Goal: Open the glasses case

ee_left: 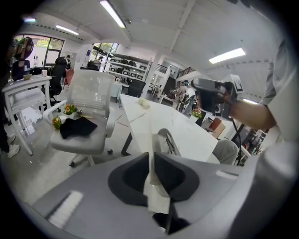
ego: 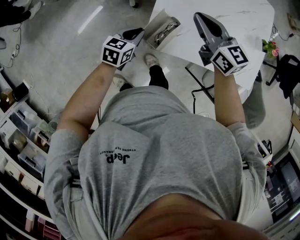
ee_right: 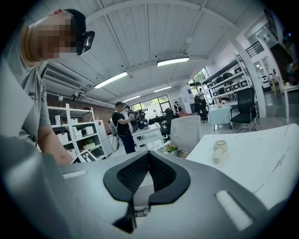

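Observation:
The glasses case (ego: 161, 26) stands open at the near left corner of the white table (ego: 234, 14), with a pair of glasses (ego: 165, 29) lying inside. My left gripper (ego: 138, 33) is at the case's left side. In the left gripper view its jaws (ee_left: 152, 161) are shut on the thin pale lid of the case (ee_left: 164, 137), and the glasses (ee_left: 172, 144) show just beyond. My right gripper (ego: 200, 16) hovers over the table to the right of the case, apart from it. Its jaws (ee_right: 148, 156) are shut with nothing between them.
A small hand fan (ee_right: 218, 149) lies further along the table (ee_right: 261, 158). A grey office chair (ee_left: 86, 126) with a black cloth on its seat stands left of the table. Shelves (ego: 18, 140) line the floor at my left, and a person (ee_right: 122, 128) stands far off.

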{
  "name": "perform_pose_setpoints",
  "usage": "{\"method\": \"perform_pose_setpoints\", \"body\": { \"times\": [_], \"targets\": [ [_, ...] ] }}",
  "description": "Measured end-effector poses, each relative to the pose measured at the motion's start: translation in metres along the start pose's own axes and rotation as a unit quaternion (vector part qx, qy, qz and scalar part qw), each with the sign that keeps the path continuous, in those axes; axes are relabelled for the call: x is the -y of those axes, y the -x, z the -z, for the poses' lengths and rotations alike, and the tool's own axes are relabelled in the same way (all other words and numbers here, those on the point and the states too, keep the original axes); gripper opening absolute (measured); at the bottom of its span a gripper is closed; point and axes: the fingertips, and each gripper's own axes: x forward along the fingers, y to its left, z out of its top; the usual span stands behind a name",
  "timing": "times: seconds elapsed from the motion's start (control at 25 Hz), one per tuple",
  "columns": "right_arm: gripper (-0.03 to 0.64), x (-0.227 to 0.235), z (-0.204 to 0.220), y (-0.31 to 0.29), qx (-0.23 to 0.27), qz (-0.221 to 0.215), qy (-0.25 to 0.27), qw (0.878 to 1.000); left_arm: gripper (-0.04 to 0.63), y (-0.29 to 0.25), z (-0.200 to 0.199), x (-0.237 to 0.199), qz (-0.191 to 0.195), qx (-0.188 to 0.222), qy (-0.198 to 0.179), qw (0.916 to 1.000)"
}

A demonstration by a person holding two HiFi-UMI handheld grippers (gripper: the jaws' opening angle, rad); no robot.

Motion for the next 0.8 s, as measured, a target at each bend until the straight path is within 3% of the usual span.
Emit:
{"method": "perform_pose_setpoints", "body": {
  "times": [0.2,0.44,0.8],
  "targets": [
    [0.003,-0.006,-0.008,-0.004,0.001,0.000,0.004,1.000,0.079,0.009,-0.009,0.002,0.013,0.020,-0.001,0.9997],
    [0.003,-0.025,-0.026,-0.006,0.002,-0.010,0.024,1.000,0.150,0.040,-0.033,0.009,0.018,0.068,0.004,0.9975],
    [0.003,-0.087,-0.063,-0.036,0.012,-0.057,0.052,0.997,0.150,0.142,-0.080,0.001,-0.030,0.171,-0.013,0.9847]
  ]
}}
